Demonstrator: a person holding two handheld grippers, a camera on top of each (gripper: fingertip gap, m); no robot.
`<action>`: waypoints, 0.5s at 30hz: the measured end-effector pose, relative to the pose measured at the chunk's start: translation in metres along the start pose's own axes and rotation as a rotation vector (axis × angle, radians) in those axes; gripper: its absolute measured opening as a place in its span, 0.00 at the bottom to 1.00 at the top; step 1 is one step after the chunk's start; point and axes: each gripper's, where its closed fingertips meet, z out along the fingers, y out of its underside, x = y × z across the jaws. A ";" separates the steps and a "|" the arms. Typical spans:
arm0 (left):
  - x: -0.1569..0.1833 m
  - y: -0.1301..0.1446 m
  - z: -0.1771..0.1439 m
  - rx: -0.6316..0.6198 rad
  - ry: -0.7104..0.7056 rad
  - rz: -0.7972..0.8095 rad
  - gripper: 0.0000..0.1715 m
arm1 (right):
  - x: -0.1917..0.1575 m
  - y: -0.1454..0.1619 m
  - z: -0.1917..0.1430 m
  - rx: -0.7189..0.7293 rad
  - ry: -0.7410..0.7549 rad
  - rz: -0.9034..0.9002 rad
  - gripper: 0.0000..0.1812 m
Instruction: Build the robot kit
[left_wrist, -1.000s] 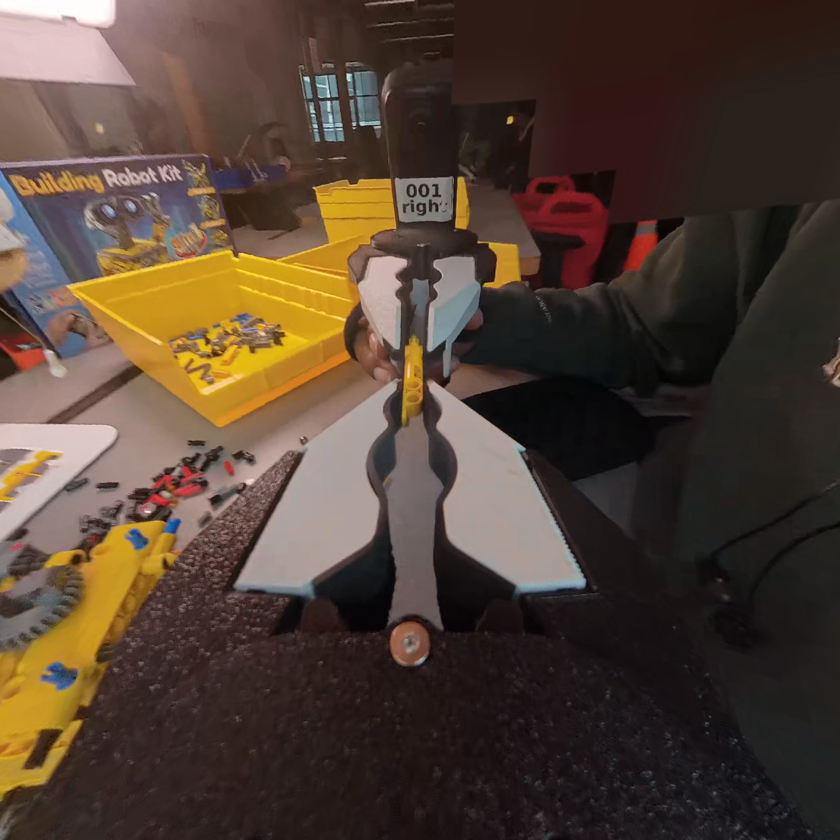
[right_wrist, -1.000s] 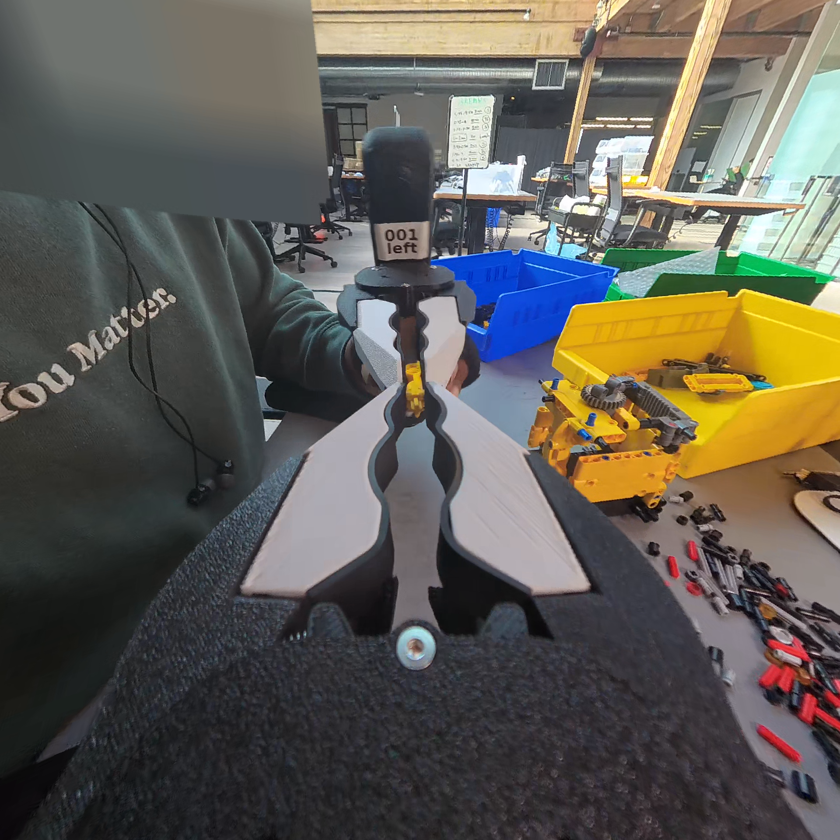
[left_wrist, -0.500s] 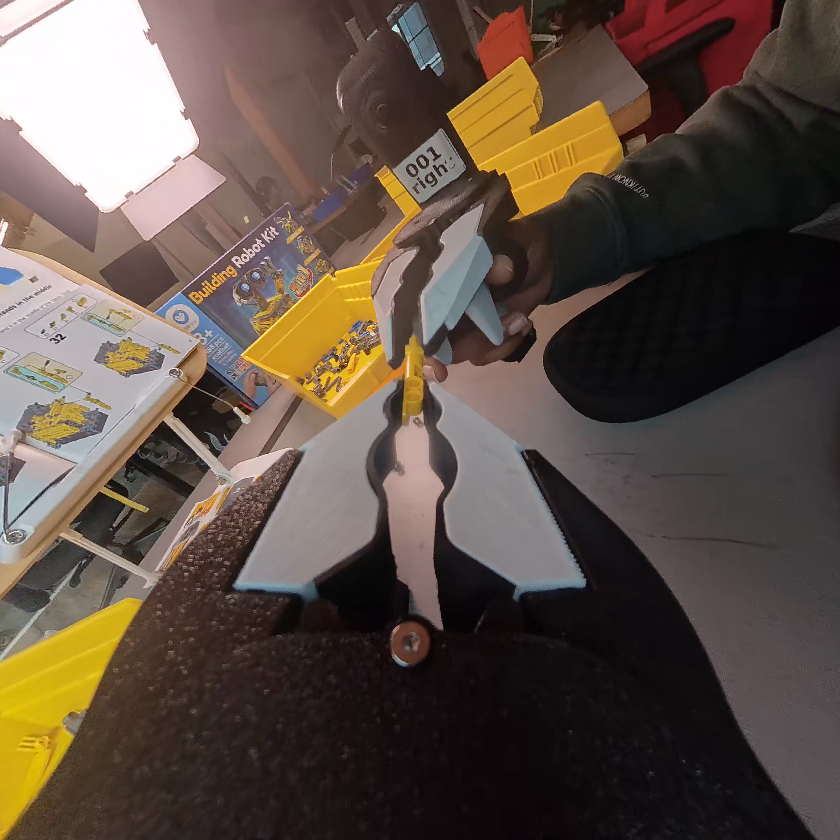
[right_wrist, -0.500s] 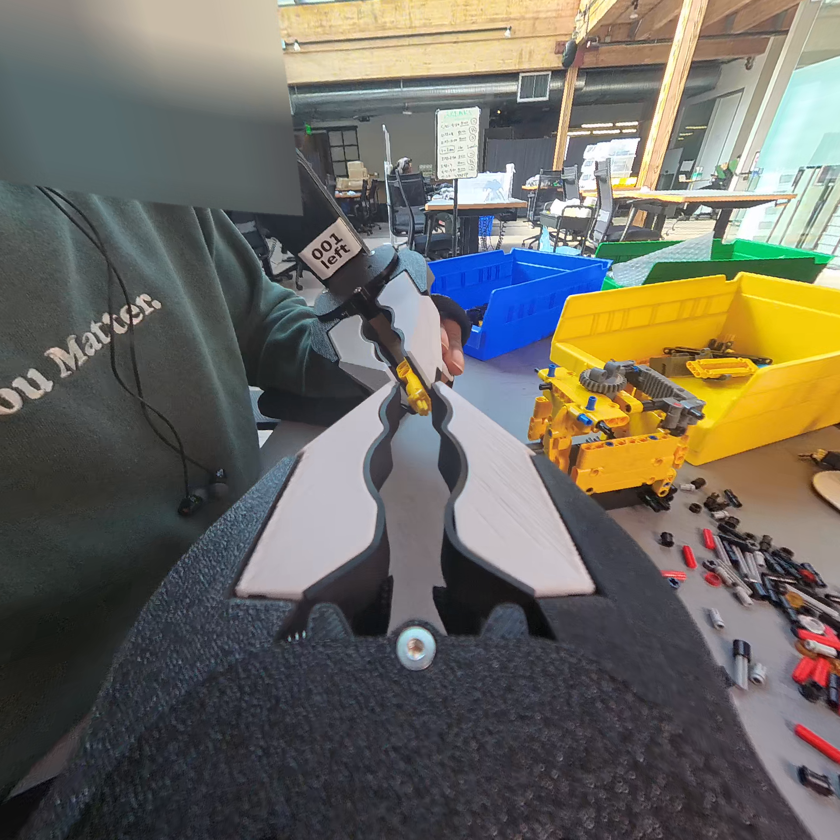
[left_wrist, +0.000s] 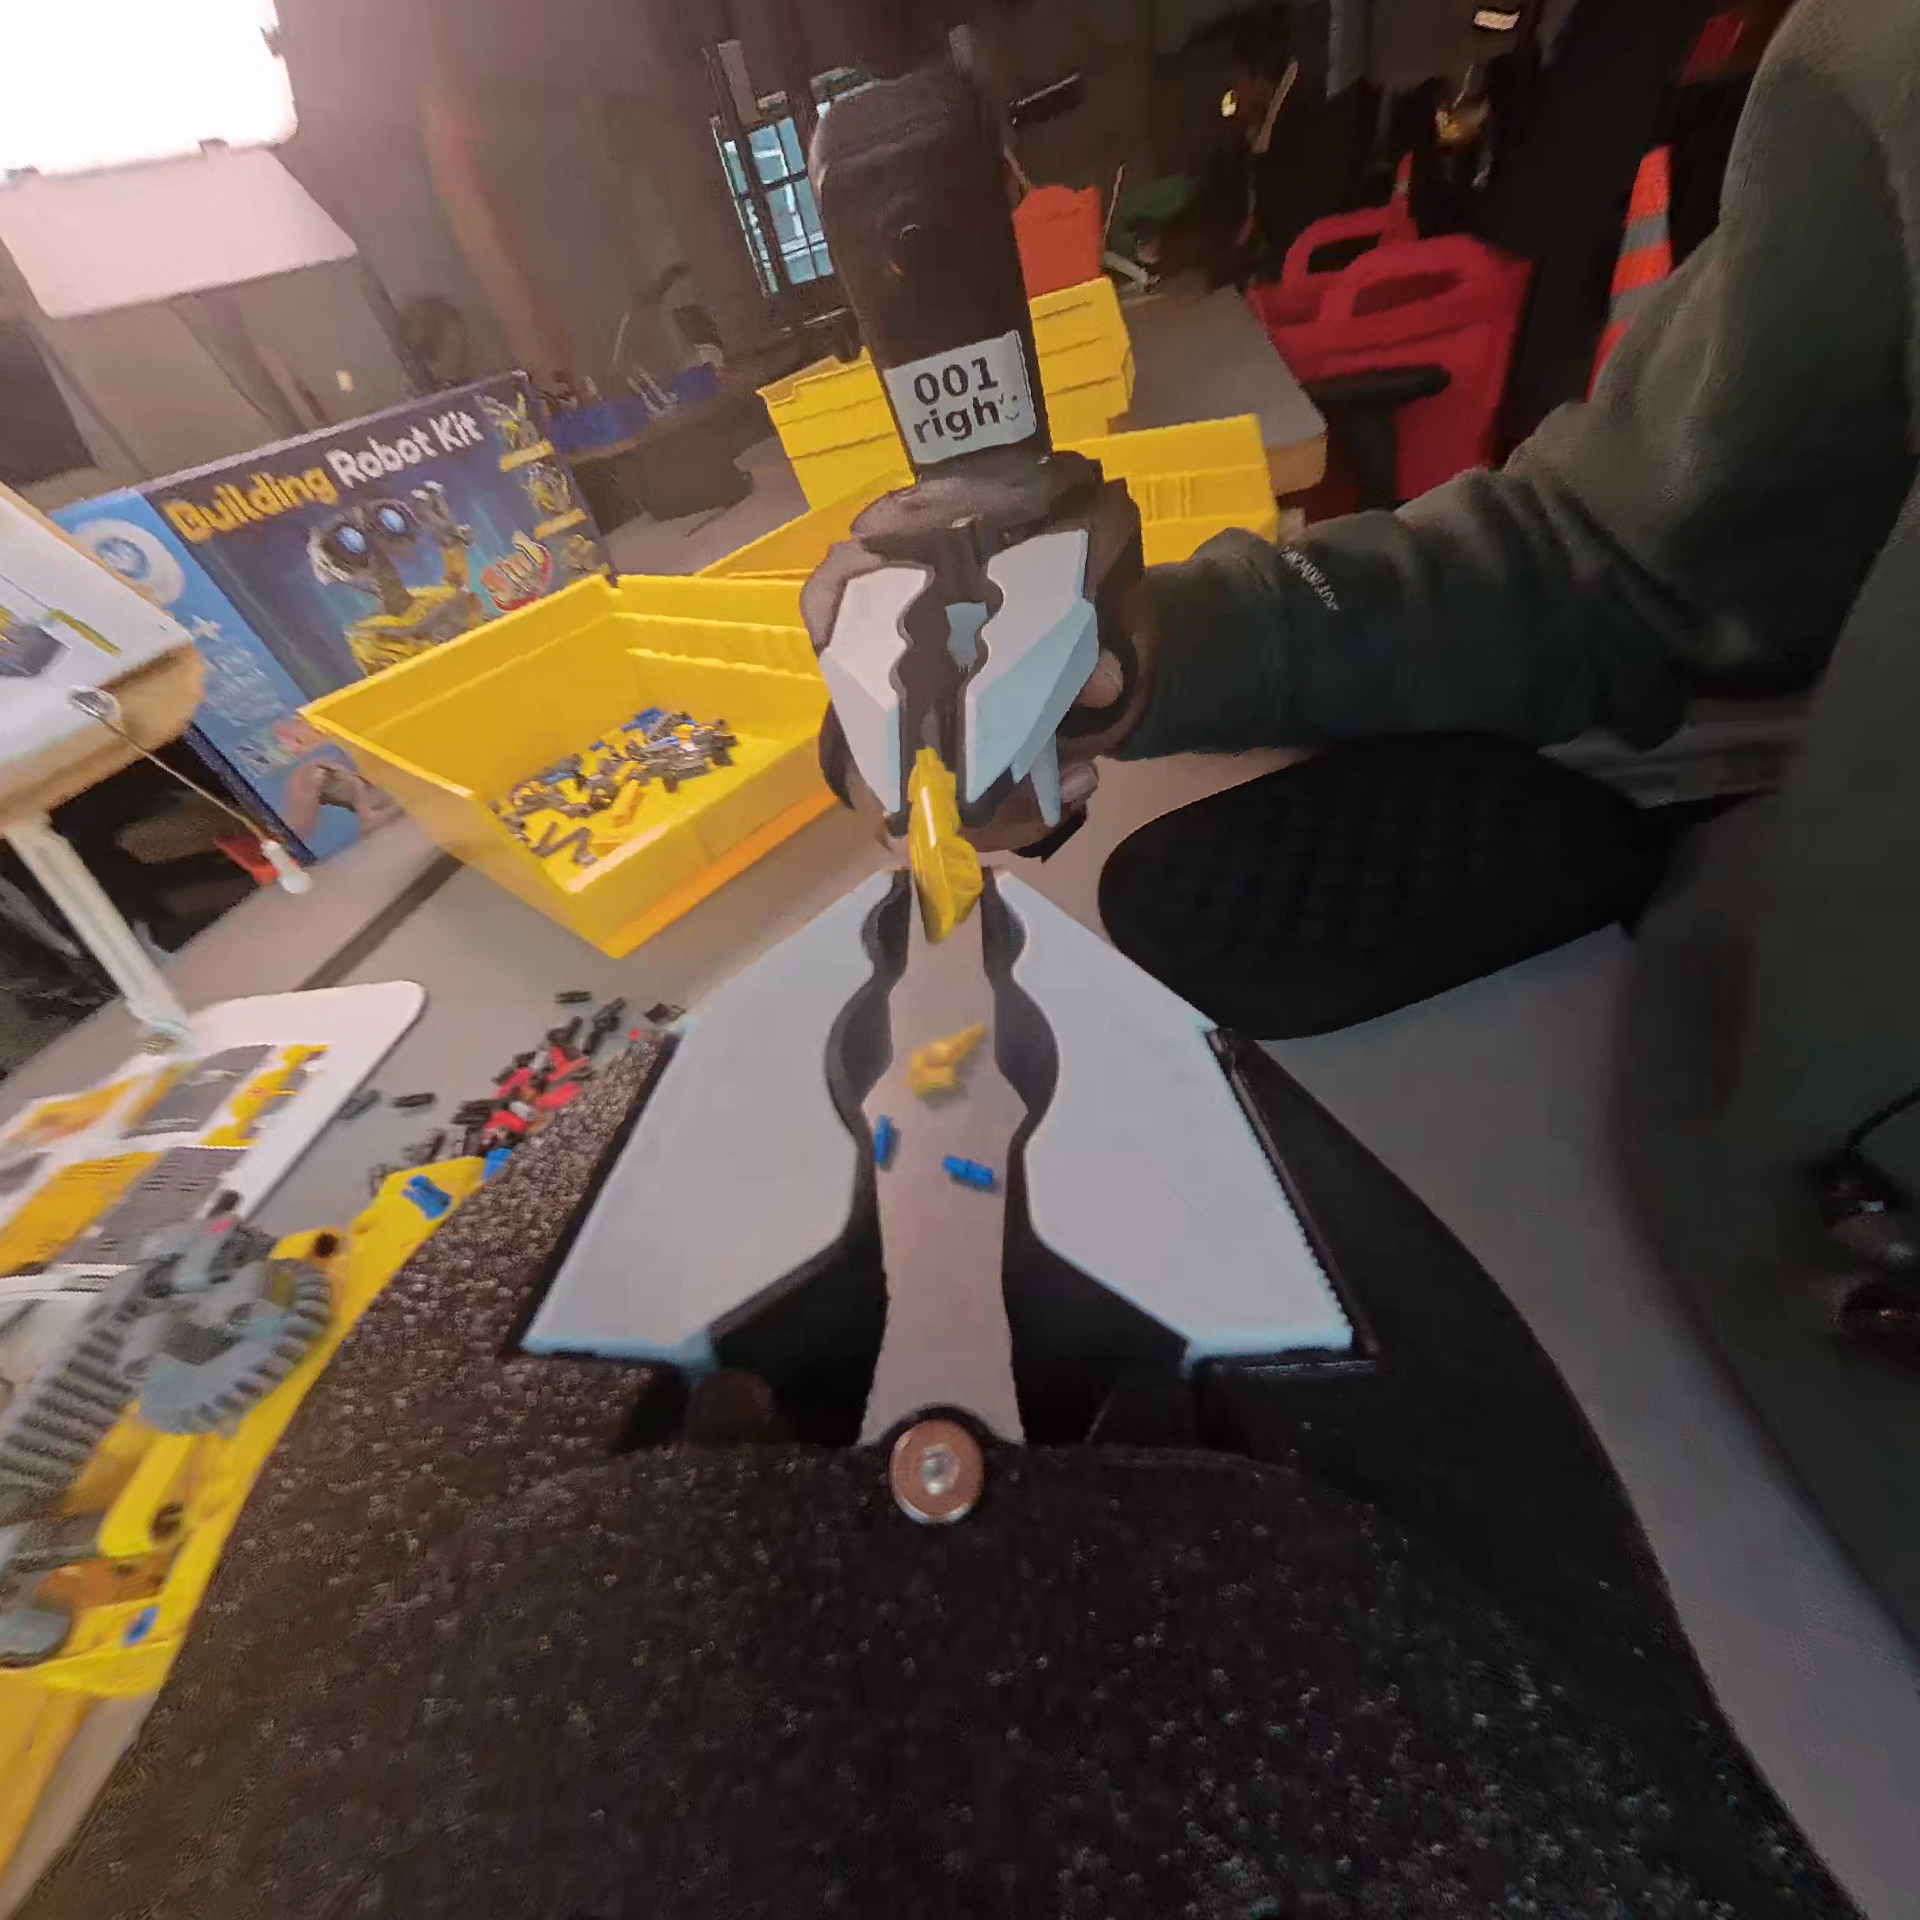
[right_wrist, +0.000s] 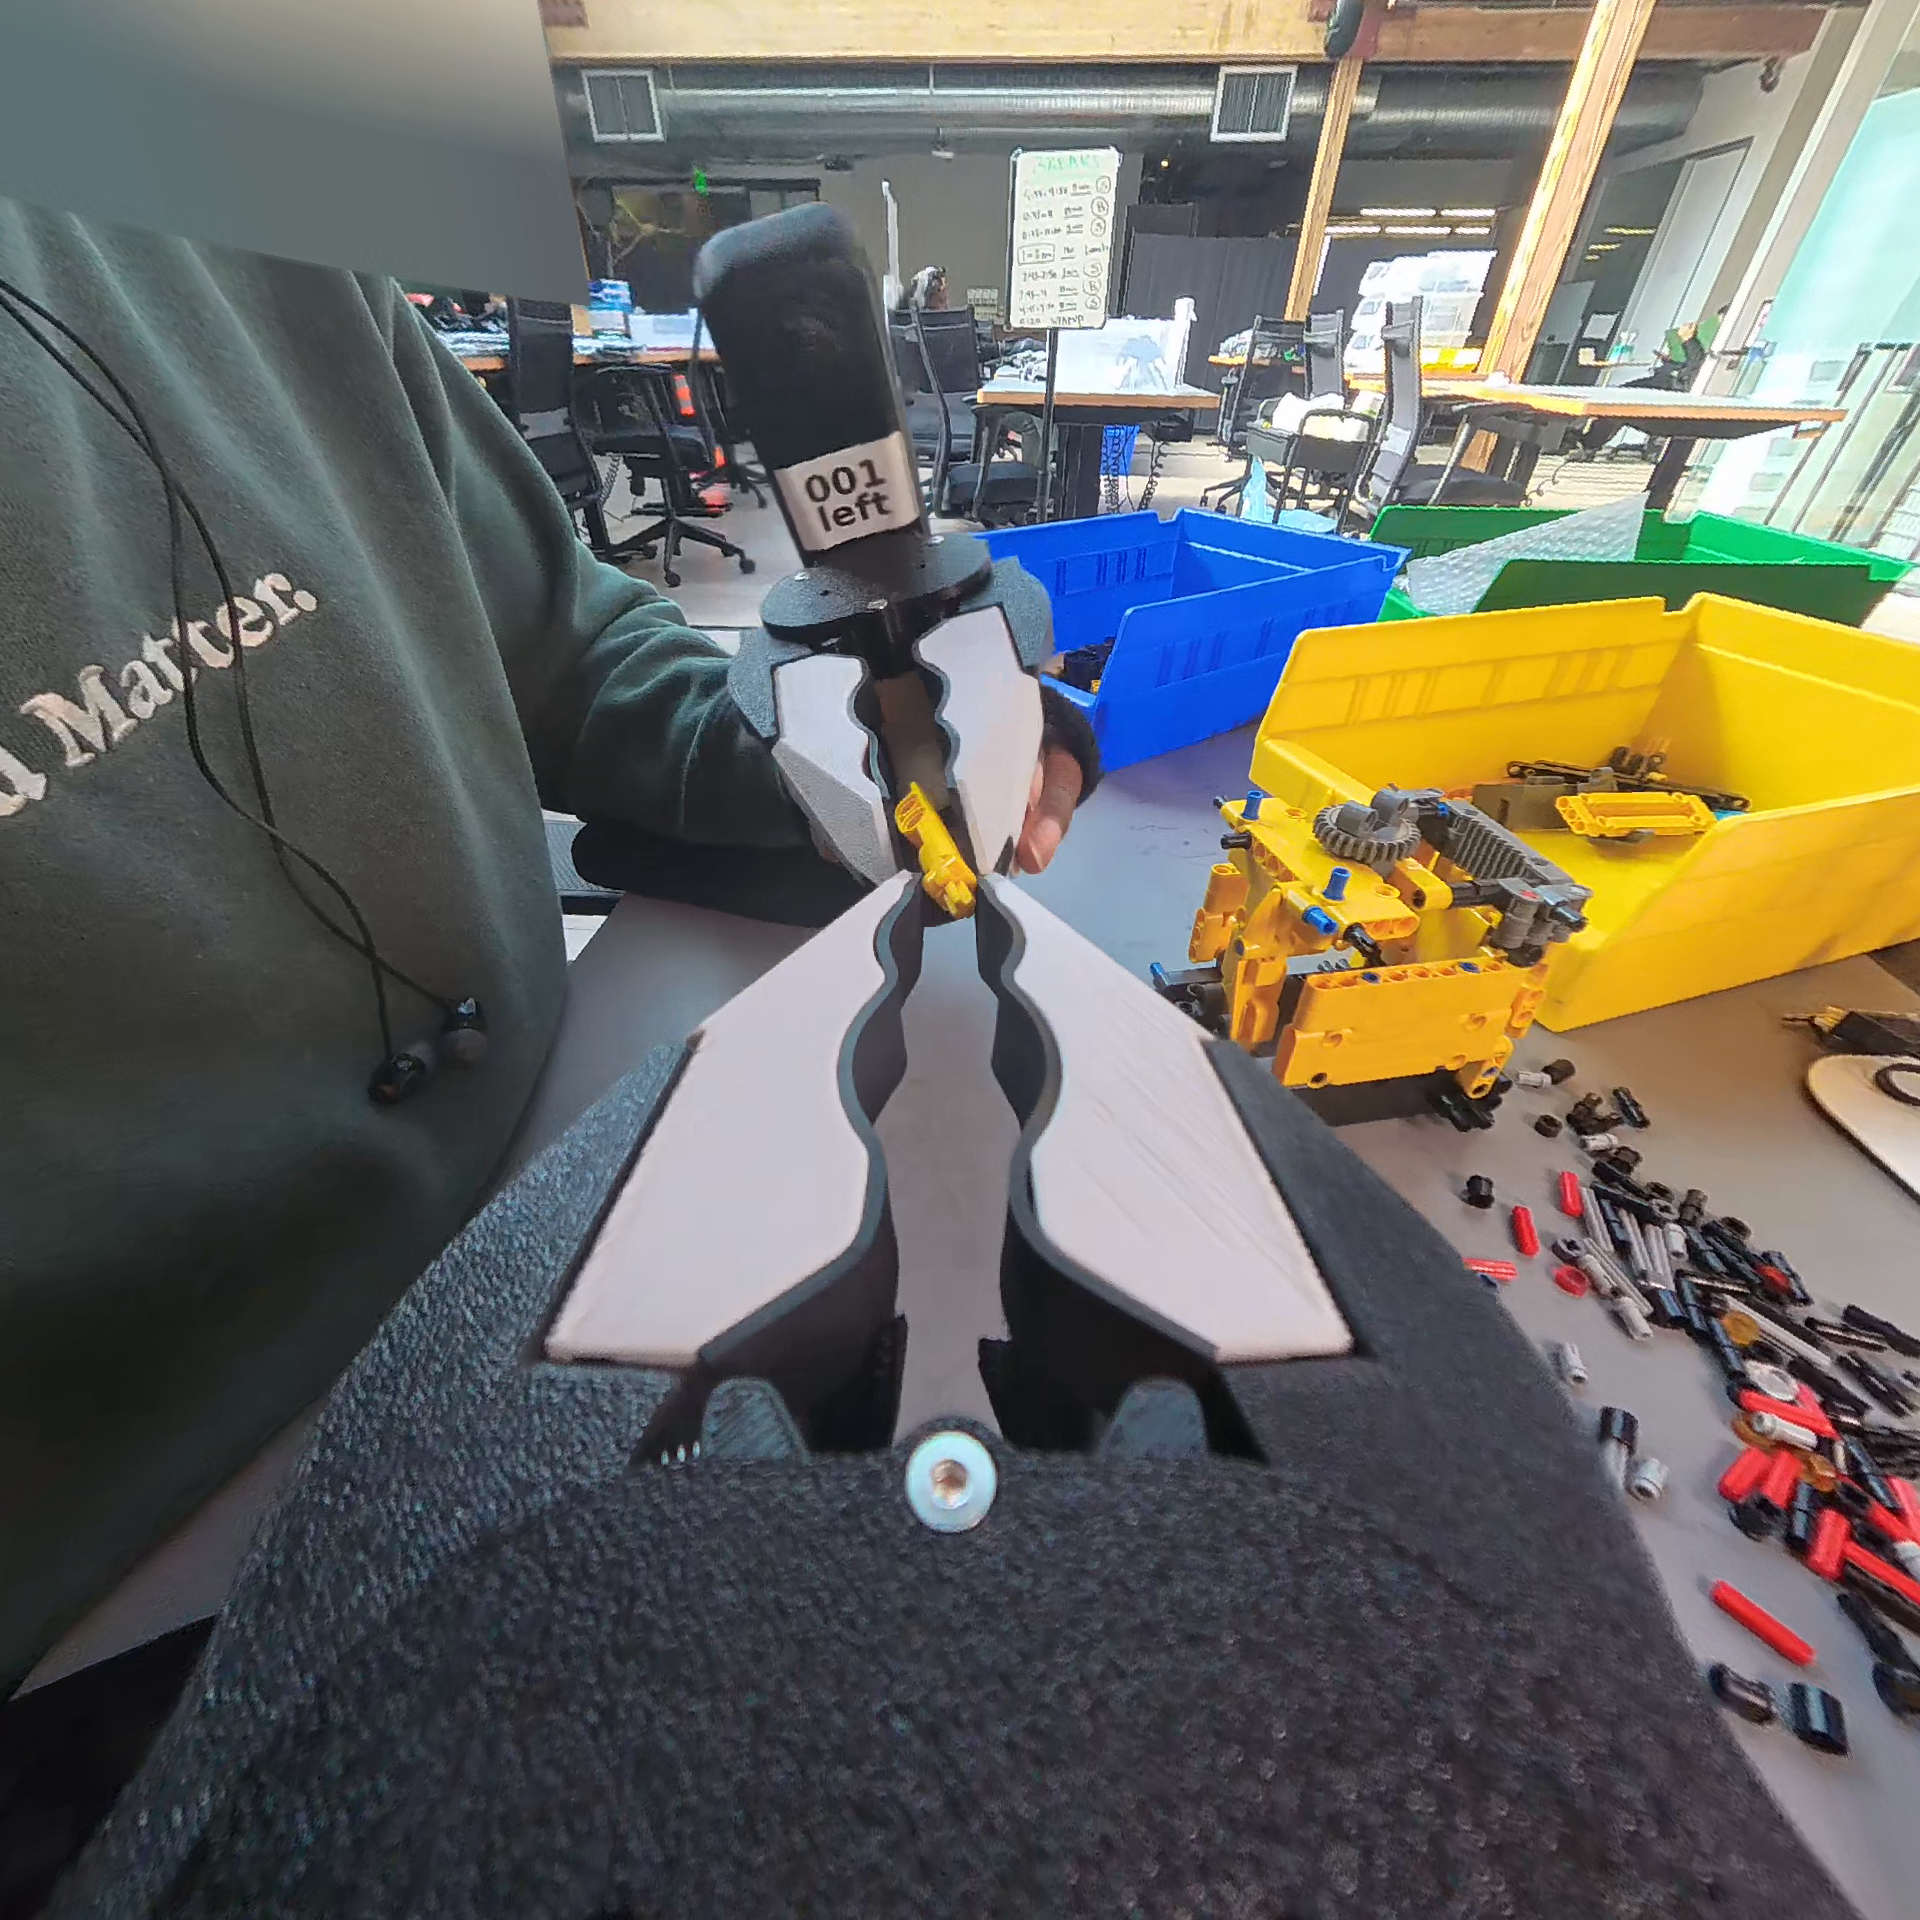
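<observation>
The yellow piece (right_wrist: 935, 847) sits between my two grippers, tip to tip above the counter (right_wrist: 1143, 831). My left gripper (left_wrist: 940, 883) has its jaws nearly together, clamped on one end; my right gripper (right_wrist: 948, 883) pinches the other end likewise. Loose pins (right_wrist: 1714, 1351) lie beside the yellow model (right_wrist: 1382, 935).

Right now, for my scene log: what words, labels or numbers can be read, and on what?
I don't copy writing; its bearers:
White sticker on right gripper handle: legible.
Second white sticker on left gripper handle: legible.
Blue box: legible title.
Green sweatshirt: part-legible print.
Whiteboard: too small.
Booklet: blurred.
</observation>
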 end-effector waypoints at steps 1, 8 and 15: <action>0.000 0.000 0.000 0.014 0.027 -0.062 0.08 | 0.001 0.000 -0.002 -0.003 0.006 -0.008 0.04; -0.002 -0.005 -0.002 0.118 0.223 -0.514 0.12 | 0.005 -0.001 -0.012 -0.024 0.024 -0.062 0.05; 0.001 -0.007 -0.001 0.156 0.308 -0.656 0.10 | 0.004 0.004 -0.011 -0.038 0.028 -0.122 0.05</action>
